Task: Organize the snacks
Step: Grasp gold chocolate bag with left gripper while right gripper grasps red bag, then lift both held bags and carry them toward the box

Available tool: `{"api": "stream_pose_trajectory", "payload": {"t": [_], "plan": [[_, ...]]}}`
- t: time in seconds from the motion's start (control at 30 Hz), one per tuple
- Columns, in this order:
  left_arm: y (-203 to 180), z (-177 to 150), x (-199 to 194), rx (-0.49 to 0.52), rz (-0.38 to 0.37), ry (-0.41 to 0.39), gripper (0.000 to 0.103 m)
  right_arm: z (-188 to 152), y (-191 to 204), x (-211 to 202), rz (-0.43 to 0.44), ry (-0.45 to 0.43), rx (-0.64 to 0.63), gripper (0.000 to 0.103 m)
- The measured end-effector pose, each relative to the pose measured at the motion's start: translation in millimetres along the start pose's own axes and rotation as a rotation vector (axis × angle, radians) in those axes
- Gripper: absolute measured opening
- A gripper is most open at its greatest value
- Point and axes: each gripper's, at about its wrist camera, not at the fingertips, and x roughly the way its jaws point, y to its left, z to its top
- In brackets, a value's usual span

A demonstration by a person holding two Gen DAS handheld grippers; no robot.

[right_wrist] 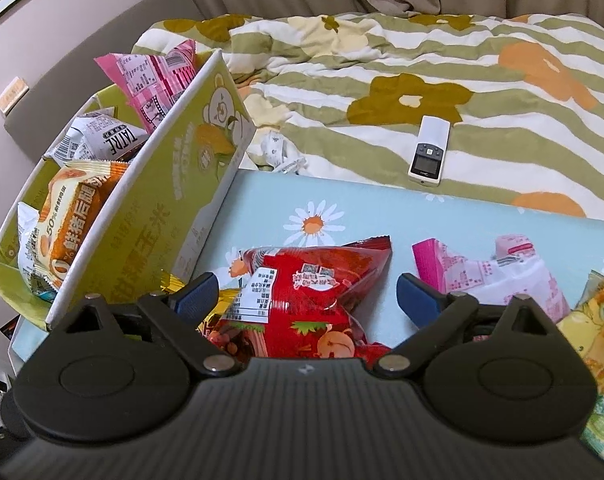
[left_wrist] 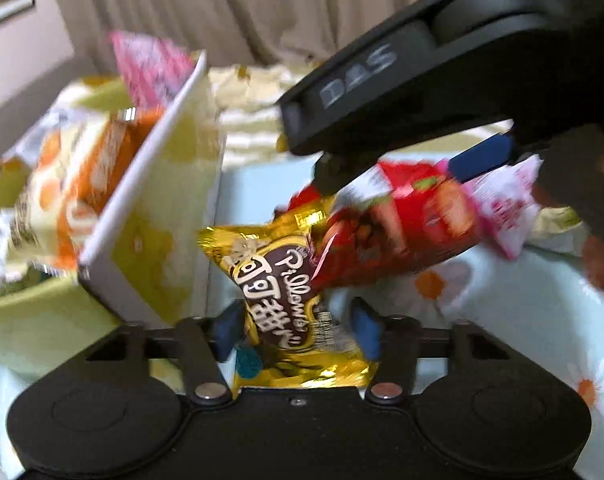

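A gold snack packet (left_wrist: 286,280) lies on the light blue daisy-print table (right_wrist: 361,208), right beside the box. My left gripper (left_wrist: 296,332) is shut on the packet's near half, one blue pad against each side. A red snack packet (right_wrist: 313,280) rests partly on the gold one's far end. My right gripper (right_wrist: 307,300) stands open over the red packet, its blue pads well clear of both sides. In the left wrist view the right gripper reaches in from the upper right above the red packet (left_wrist: 401,224).
A green and yellow cardboard box (right_wrist: 174,184) at the left holds several snack packets. A pink and white packet (right_wrist: 481,276) and a yellow one (right_wrist: 597,320) lie to the right. Behind the table is a bed with a white remote (right_wrist: 427,150) and a crumpled wrapper (right_wrist: 280,152).
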Motion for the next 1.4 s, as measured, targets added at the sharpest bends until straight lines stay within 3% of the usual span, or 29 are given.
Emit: {"api": "stream_pose_trajectory", "payload": {"t": [0.5, 0.67, 0.8, 1.17, 1.4], "plan": [[6, -2, -6, 0.001, -0.008, 0.006, 0.048, -2, -1, 20, 0.050, 0.077, 0.046, 0.101], [8, -1, -8, 0.011, -0.012, 0.001, 0.046, -2, -2, 22, 0.077, 0.107, 0.056, 0.081], [12, -1, -10, 0.009, -0.021, 0.009, 0.045, -4, 0, 17, 0.071, 0.110, 0.054, 0.075], [18, 1, -44, 0.019, -0.052, -0.056, 0.044, -2, 3, -34, 0.072, 0.013, 0.071, 0.074], [22, 10, -95, 0.017, -0.062, -0.150, 0.044, 12, 11, -87, 0.081, -0.091, 0.051, 0.074]]}}
